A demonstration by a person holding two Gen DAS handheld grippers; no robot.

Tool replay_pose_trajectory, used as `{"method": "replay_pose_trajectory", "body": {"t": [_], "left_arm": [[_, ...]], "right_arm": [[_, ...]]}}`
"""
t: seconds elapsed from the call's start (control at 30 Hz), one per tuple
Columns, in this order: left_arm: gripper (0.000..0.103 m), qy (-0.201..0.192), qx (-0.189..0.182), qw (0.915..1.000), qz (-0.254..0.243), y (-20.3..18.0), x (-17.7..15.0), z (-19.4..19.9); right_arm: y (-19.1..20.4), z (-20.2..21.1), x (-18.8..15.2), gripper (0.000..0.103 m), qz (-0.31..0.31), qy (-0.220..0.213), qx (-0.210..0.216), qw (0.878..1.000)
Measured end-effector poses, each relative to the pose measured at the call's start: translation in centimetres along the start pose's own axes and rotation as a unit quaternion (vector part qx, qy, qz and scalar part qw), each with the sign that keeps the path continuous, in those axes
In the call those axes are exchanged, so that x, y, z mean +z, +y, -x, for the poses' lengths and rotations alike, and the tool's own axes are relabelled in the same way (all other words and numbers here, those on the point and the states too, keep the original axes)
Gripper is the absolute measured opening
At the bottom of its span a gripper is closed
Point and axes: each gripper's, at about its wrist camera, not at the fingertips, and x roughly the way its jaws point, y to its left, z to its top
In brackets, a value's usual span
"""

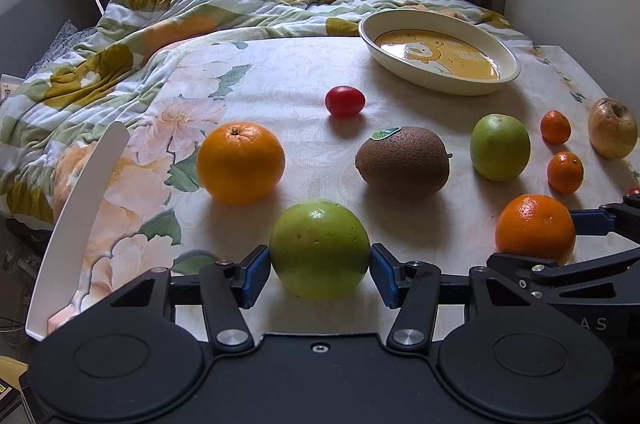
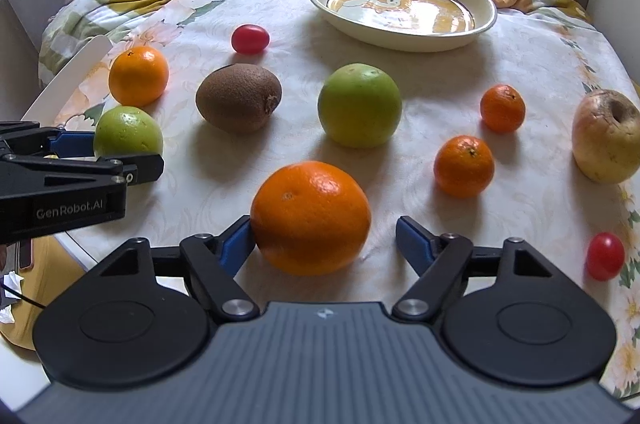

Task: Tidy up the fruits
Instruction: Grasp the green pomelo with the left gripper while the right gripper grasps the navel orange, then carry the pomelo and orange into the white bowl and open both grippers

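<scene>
Several fruits lie on a floral-clothed table. My left gripper (image 1: 319, 266) is closed around a green apple (image 1: 319, 248), both blue pads touching its sides; it also shows in the right wrist view (image 2: 128, 132). My right gripper (image 2: 325, 238) is open around a large orange (image 2: 311, 217); the left pad touches it and the right pad stands apart. The same orange shows in the left wrist view (image 1: 535, 228). A cream oval dish (image 2: 402, 36) with a yellow cartoon print sits empty at the far side; it also shows in the left wrist view (image 1: 440, 80).
Also on the table: a kiwi (image 2: 239, 97), a second green apple (image 2: 359, 105), another orange (image 2: 138, 75), two mandarins (image 2: 464, 166) (image 2: 502, 108), a wrinkled yellow apple (image 2: 606, 135), two red cherry tomatoes (image 2: 250, 39) (image 2: 605, 256). A rumpled quilt (image 1: 120, 36) lies behind. A white panel (image 1: 76, 208) stands at the left edge.
</scene>
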Motion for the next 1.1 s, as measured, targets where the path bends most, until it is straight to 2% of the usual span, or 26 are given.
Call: {"method": "replay_pose_trajectory", "body": {"t": [0.1,0.17,0.57,0.8,1.1], "left_arm": [[0.058,-0.001,0.001,1.0,-0.002,0.0,-0.1,0.0],[0.058,0.0,0.0,1.0,-0.002,0.0,-0.1,0.1],[0.058,-0.021,0.002,0.9998,0.007,-0.8,1.4,2.6],[0.058,-0.048,0.011,0.9988,-0.006,-2.0,5.0,5.8],[0.058,-0.077,-0.005,0.9969,0.017,-3.0,10.7,7.2]], "right_arm": [[0.2,-0.2,0.1,0.085,0.007,-0.003,0.002,1.0],[0.4,-0.2,0.3,0.076,0.01,-0.007,0.011,1.0],[-0.5,1.5,1.1,0.075,0.012,-0.017,0.019,1.0],[-2.3,4.7,3.1,0.075,0.01,-0.036,0.025,0.999],[-6.0,9.1,7.0,0.075,0.013,-0.073,0.01,0.997]]}}
